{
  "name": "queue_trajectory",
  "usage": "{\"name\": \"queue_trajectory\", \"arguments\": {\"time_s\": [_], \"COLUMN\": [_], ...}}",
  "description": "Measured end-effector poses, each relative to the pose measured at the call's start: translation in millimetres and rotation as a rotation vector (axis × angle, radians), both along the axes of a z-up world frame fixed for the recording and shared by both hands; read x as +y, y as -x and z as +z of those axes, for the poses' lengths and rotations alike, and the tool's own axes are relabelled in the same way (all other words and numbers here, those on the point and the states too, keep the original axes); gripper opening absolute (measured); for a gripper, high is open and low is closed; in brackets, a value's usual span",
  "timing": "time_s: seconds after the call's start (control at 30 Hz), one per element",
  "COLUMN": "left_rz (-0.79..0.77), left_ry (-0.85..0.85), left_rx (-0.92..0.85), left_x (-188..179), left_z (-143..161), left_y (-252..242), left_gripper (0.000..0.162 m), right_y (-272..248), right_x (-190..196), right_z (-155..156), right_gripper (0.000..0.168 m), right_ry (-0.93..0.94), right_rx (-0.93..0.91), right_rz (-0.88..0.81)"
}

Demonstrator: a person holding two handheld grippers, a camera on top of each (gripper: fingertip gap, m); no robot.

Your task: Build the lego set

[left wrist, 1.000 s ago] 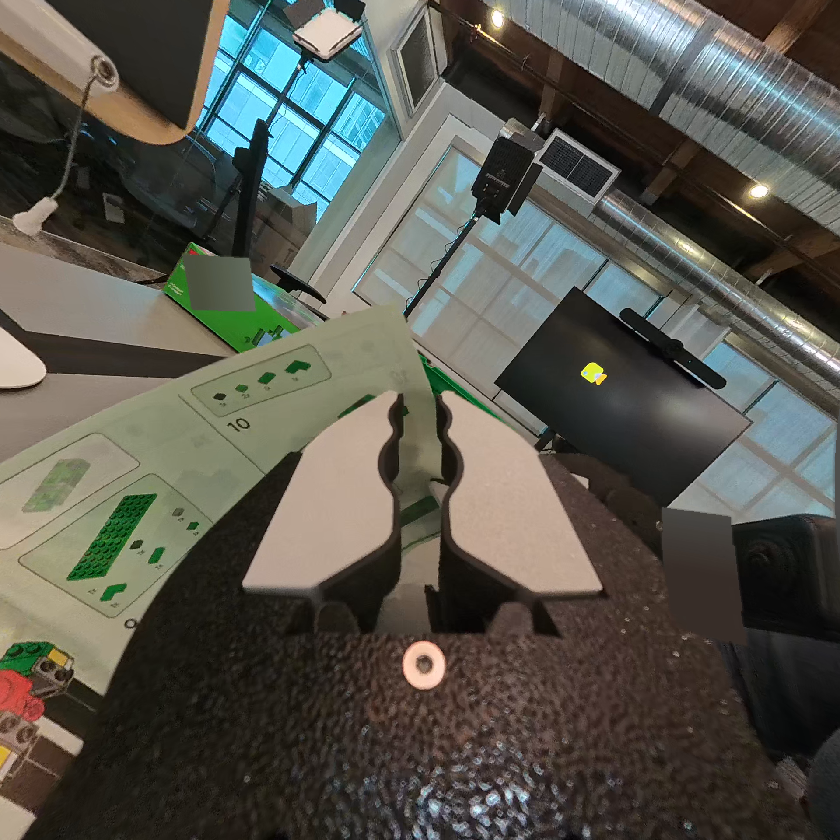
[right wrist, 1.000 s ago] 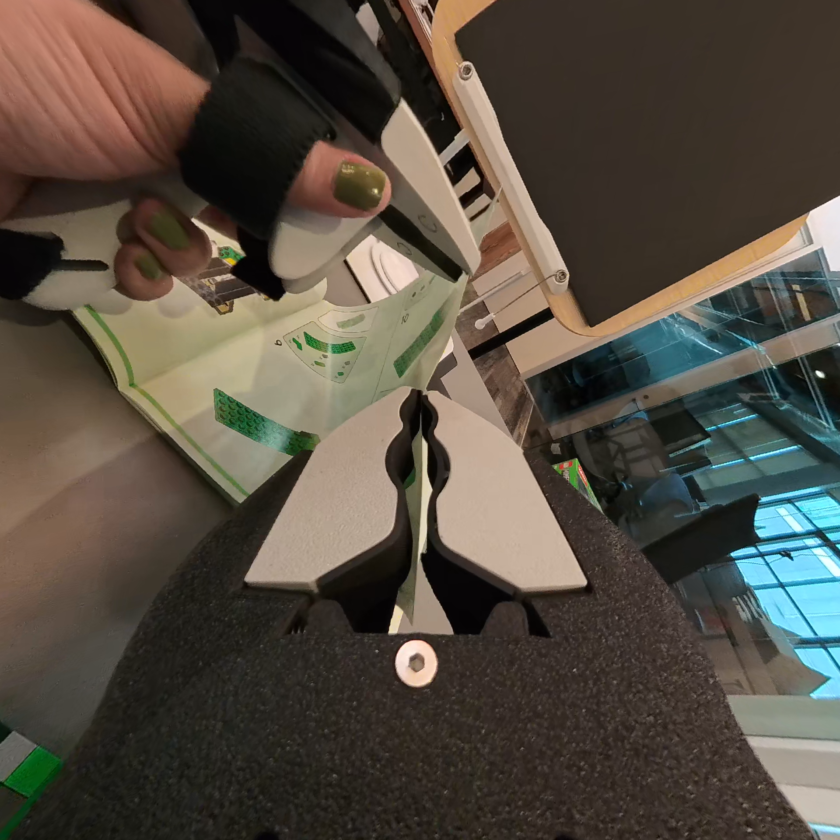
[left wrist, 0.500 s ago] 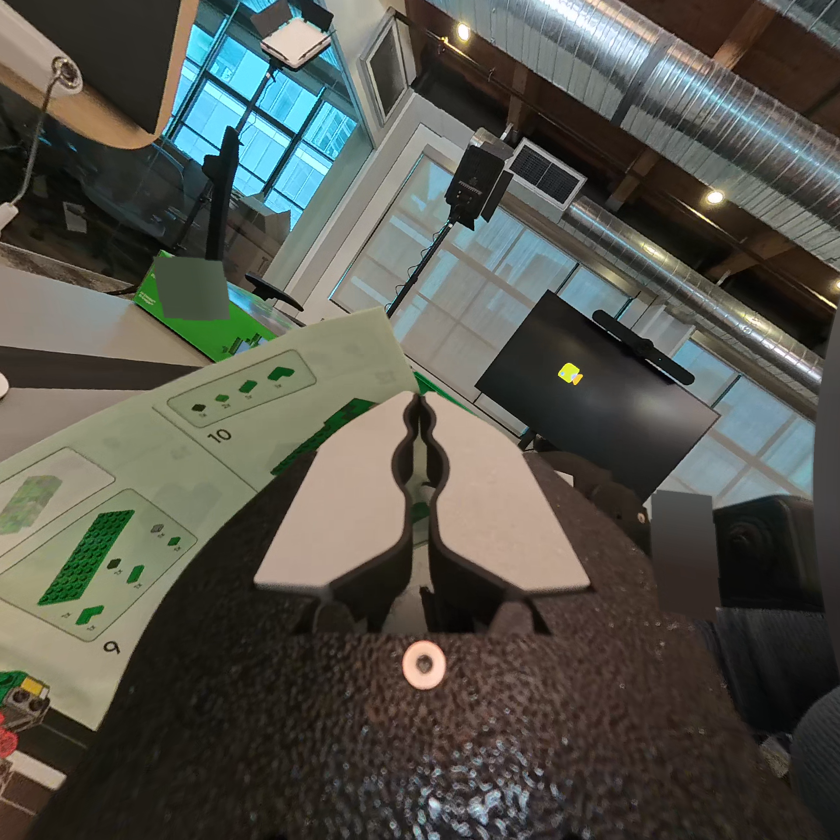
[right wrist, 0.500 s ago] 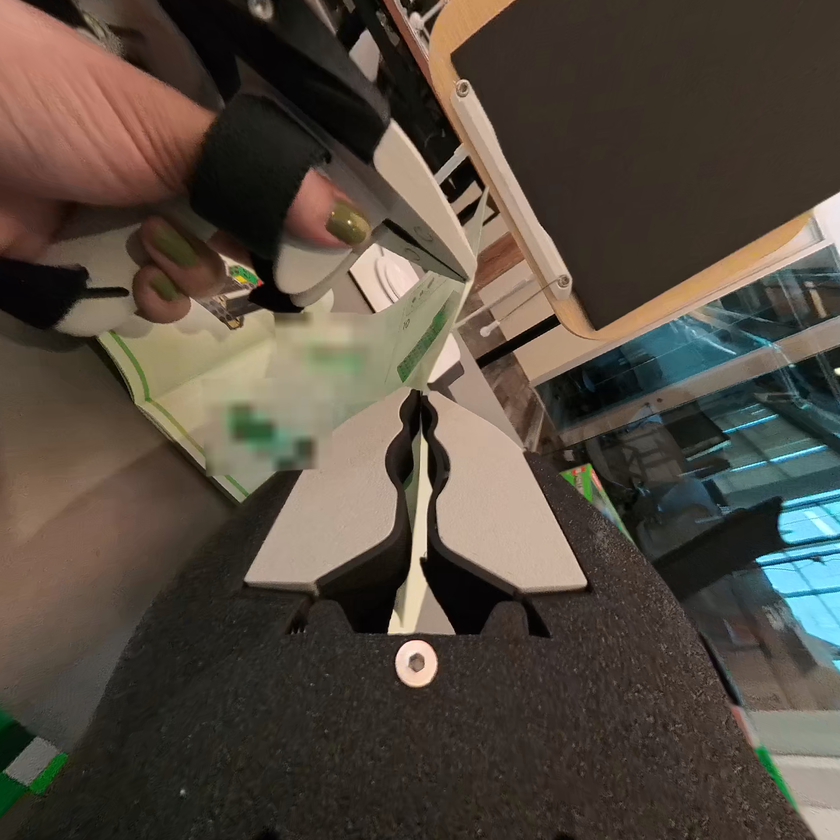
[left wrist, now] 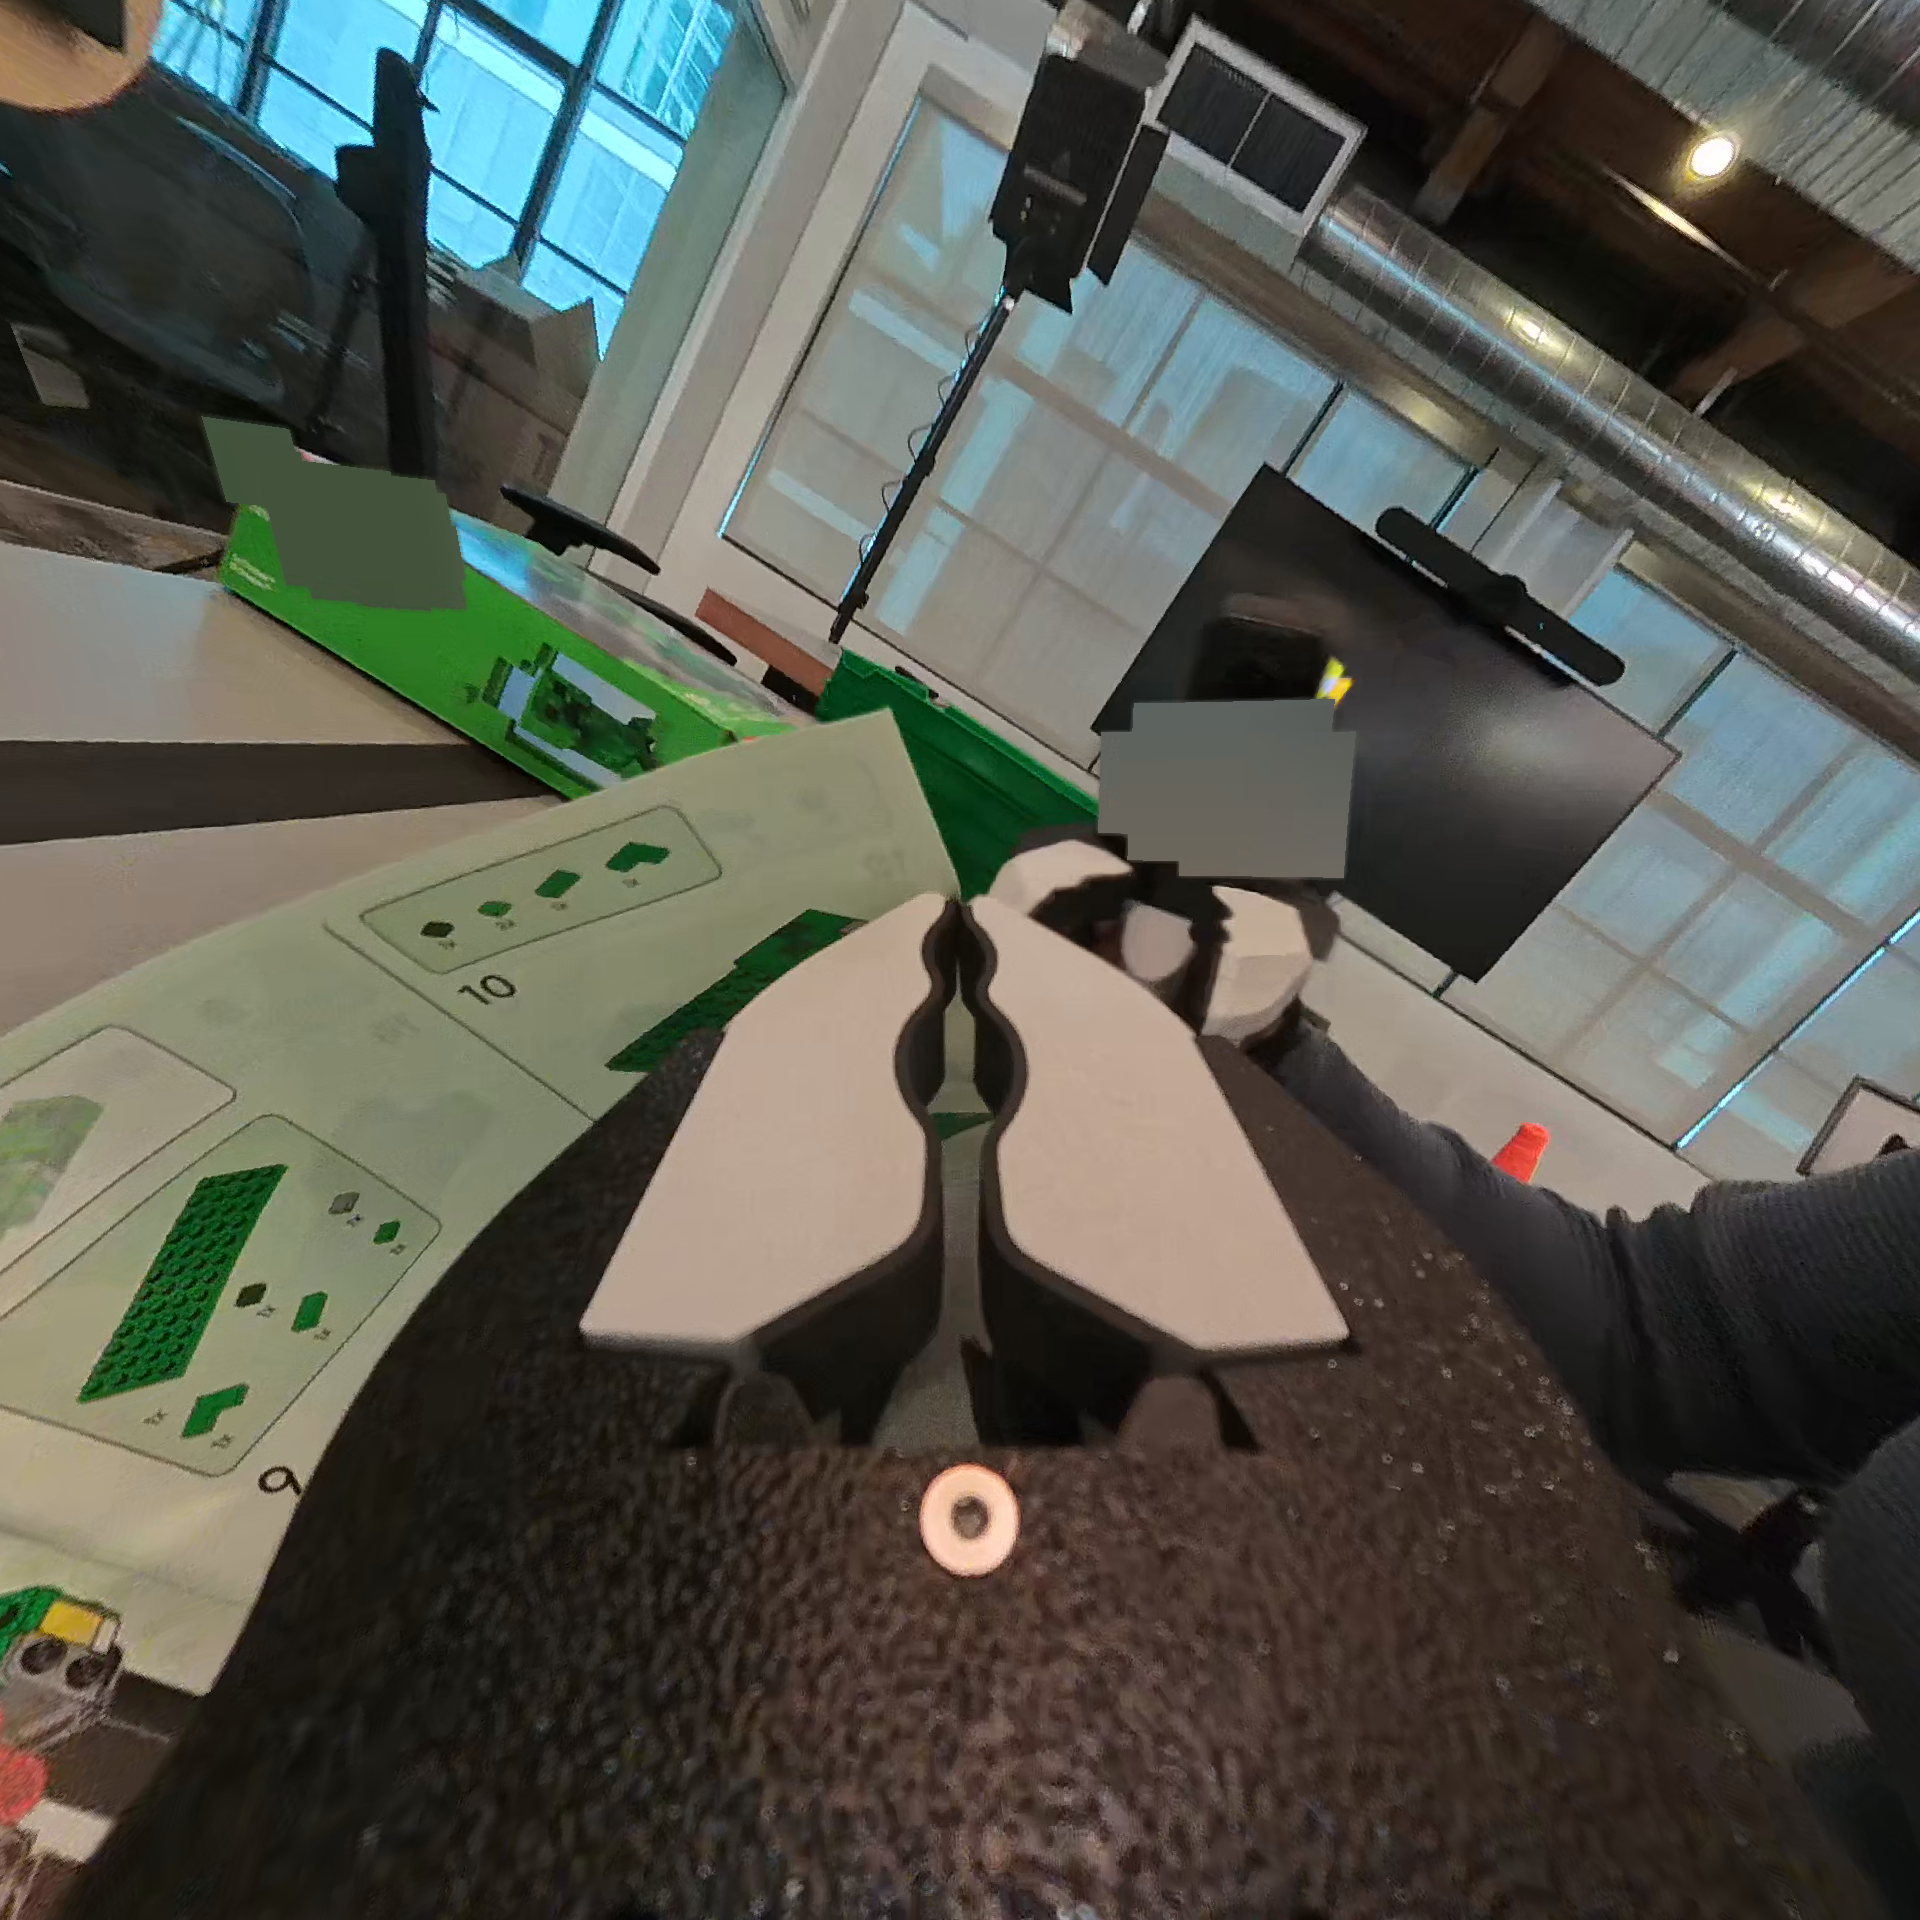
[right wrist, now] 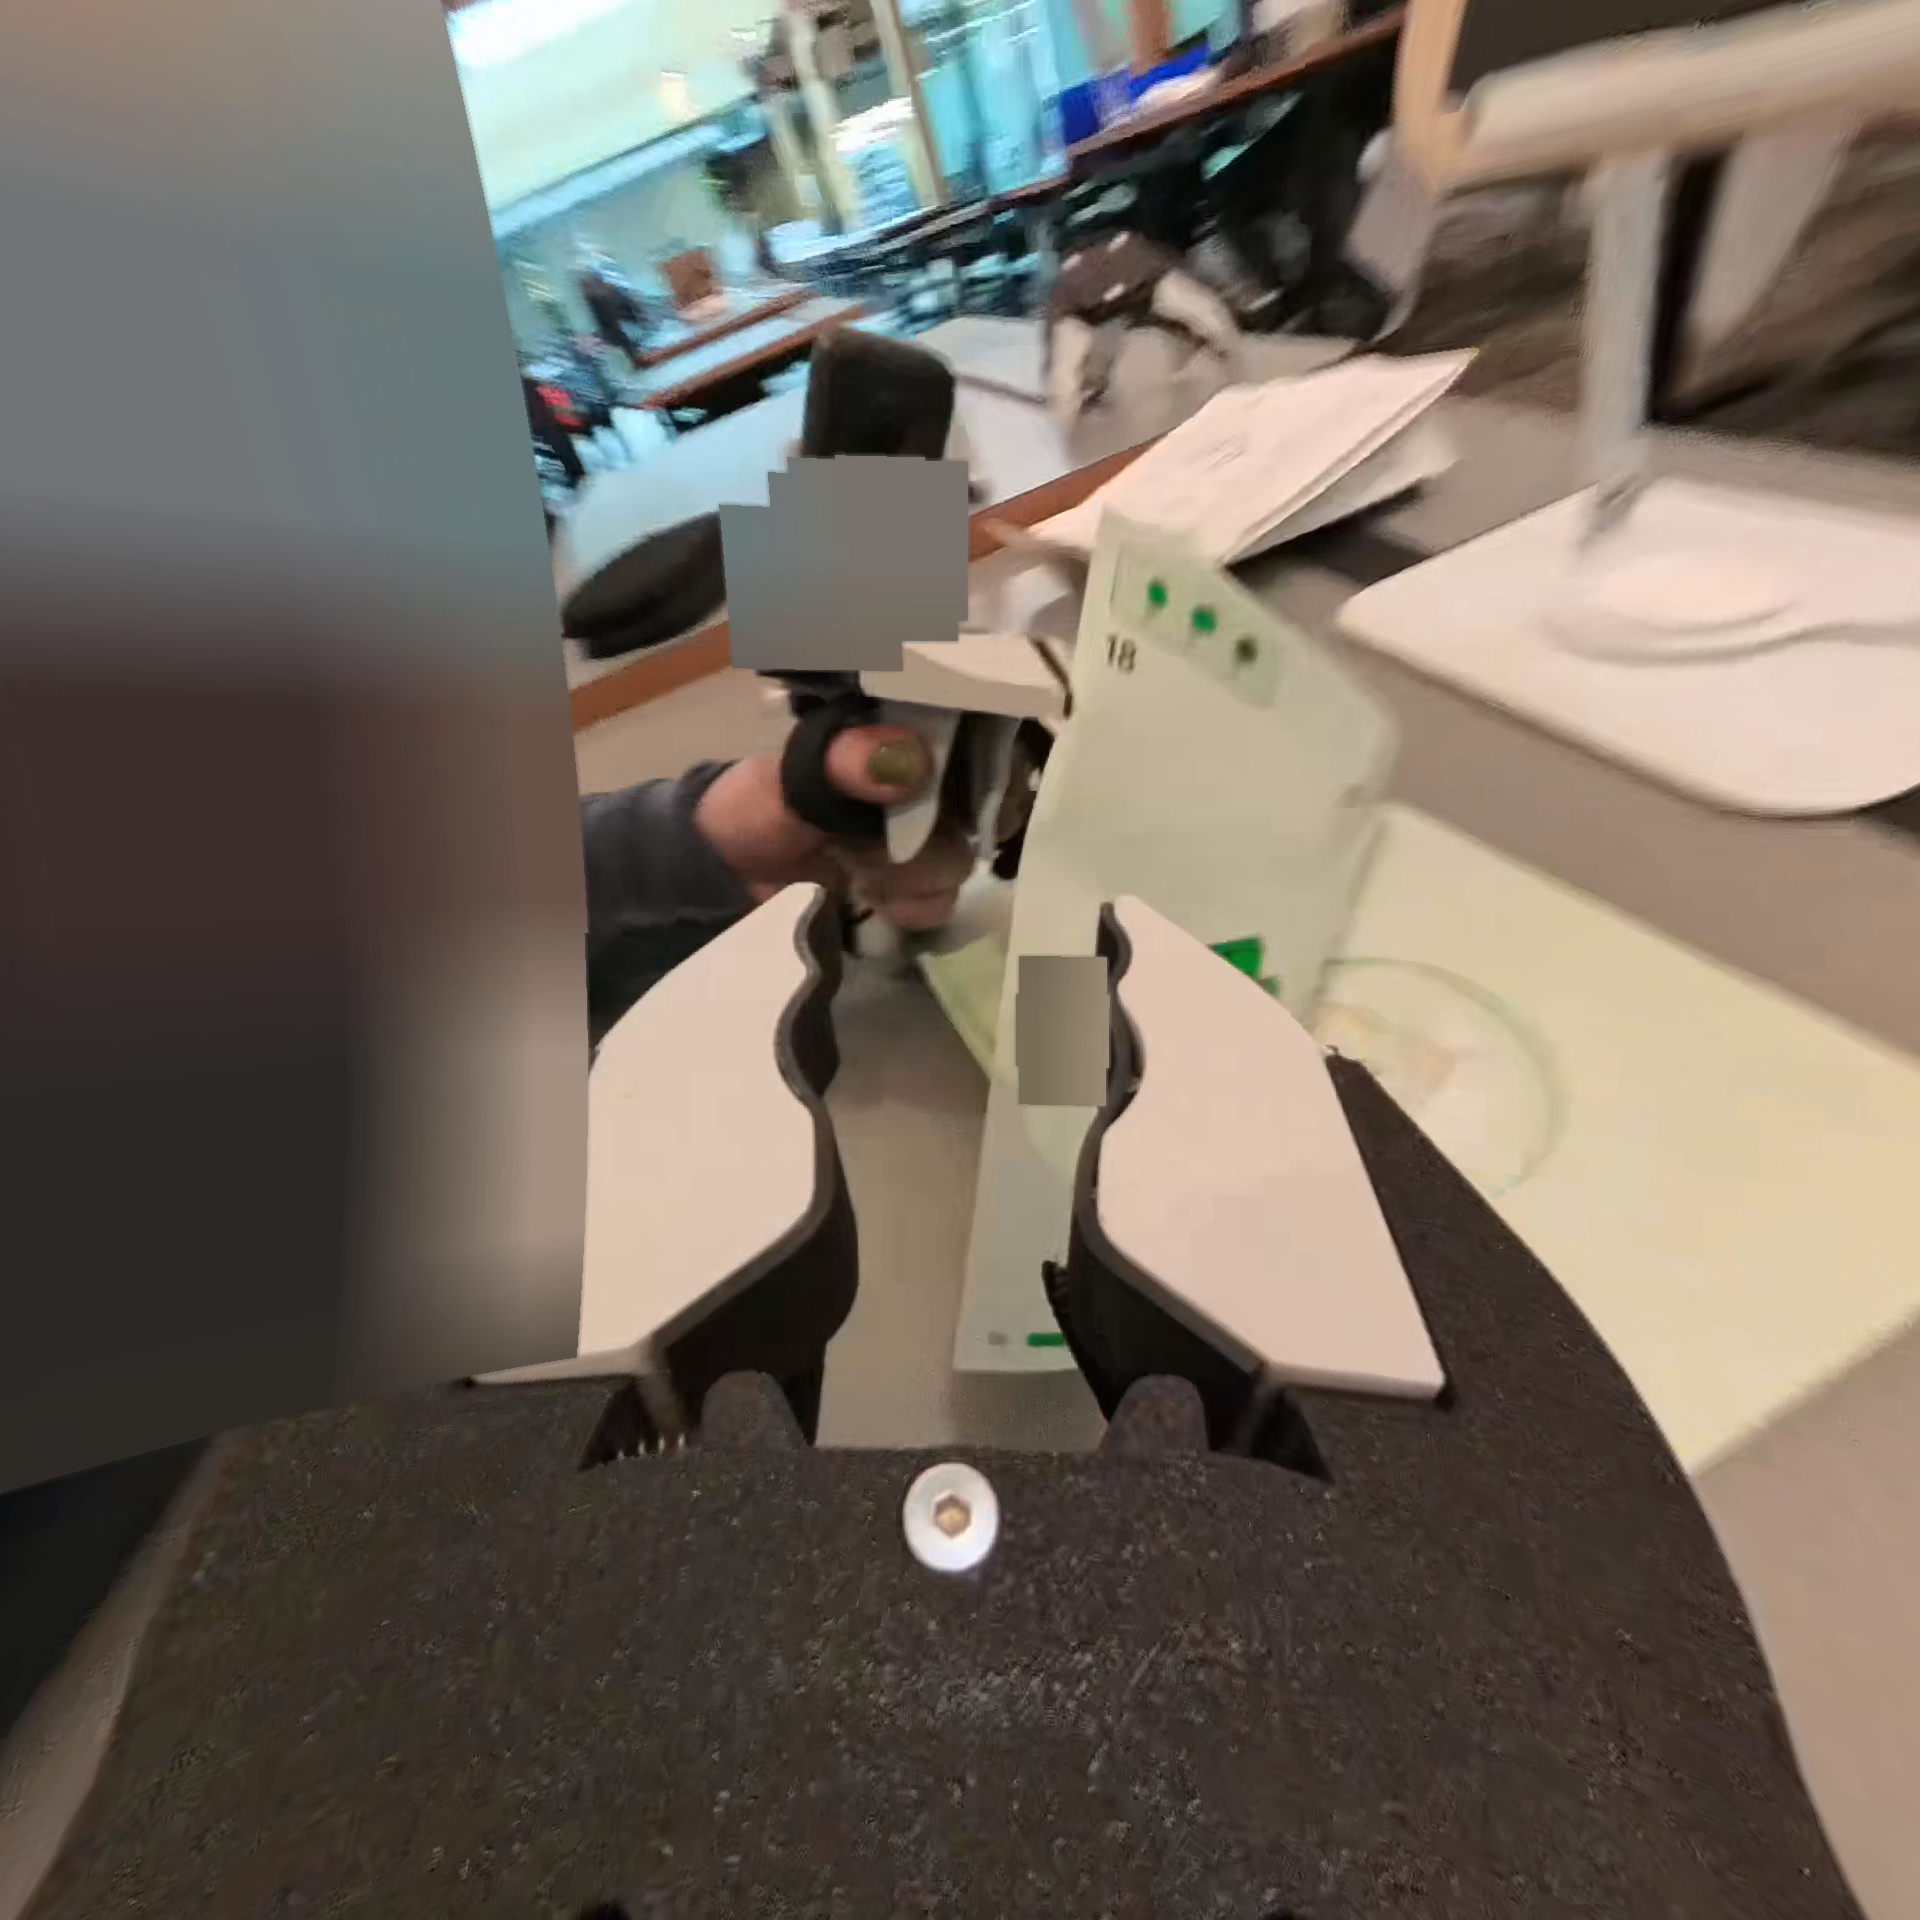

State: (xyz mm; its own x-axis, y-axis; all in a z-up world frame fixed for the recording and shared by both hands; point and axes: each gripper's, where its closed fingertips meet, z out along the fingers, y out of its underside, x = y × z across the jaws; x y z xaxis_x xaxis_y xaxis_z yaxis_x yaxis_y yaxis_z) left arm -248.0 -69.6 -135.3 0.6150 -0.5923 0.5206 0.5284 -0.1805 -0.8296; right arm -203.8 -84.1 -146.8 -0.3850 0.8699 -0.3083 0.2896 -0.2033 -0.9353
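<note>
The left gripper [left wrist: 958, 914] is pinching a page of the pale green paper instruction booklet [left wrist: 312, 1039] above the grey table [left wrist: 135, 665], jaws closed on it; the right gripper [right wrist: 961, 920] is hanging beside it, jaws wide. Turning gently should avoid tearing the page.

Left tool [left wrist: 958, 914] with pale grey wavy-edged fingers [left wrist: 790, 1164], black pebbled body, silver screw [left wrist: 968, 1519], dark grey sleeve [left wrist: 1704, 1320]

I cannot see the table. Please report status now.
Left claw shut on booklet page. Right claw open, page standing between its fingers. No bricks in hand. Nothing blocking.
</note>
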Motion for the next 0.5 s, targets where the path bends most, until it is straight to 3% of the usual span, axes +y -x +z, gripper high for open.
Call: {"name": "queue_trajectory", "arguments": {"time_s": [0.13,0.3,0.5], "left_rz": [-0.056,-0.073,-0.097], "left_ry": [0.015,-0.001,-0.027], "left_rx": [0.036,0.022,-0.049], "left_x": [5,5,2], "left_z": [-2,-2,-1], "left_y": [-8,-10,-7], "left_gripper": [0.000,0.000,0.000], "right_y": [8,20,20], "right_x": [-3,13,6], "right_z": [-13,-6,0], "right_gripper": [0.046,0.033,0.026], "right_ry": [0.181,0.197,0.143], "right_rx": [-0.059,0.051,0.027], "right_rz": [0.137,0.075,0.104]}}
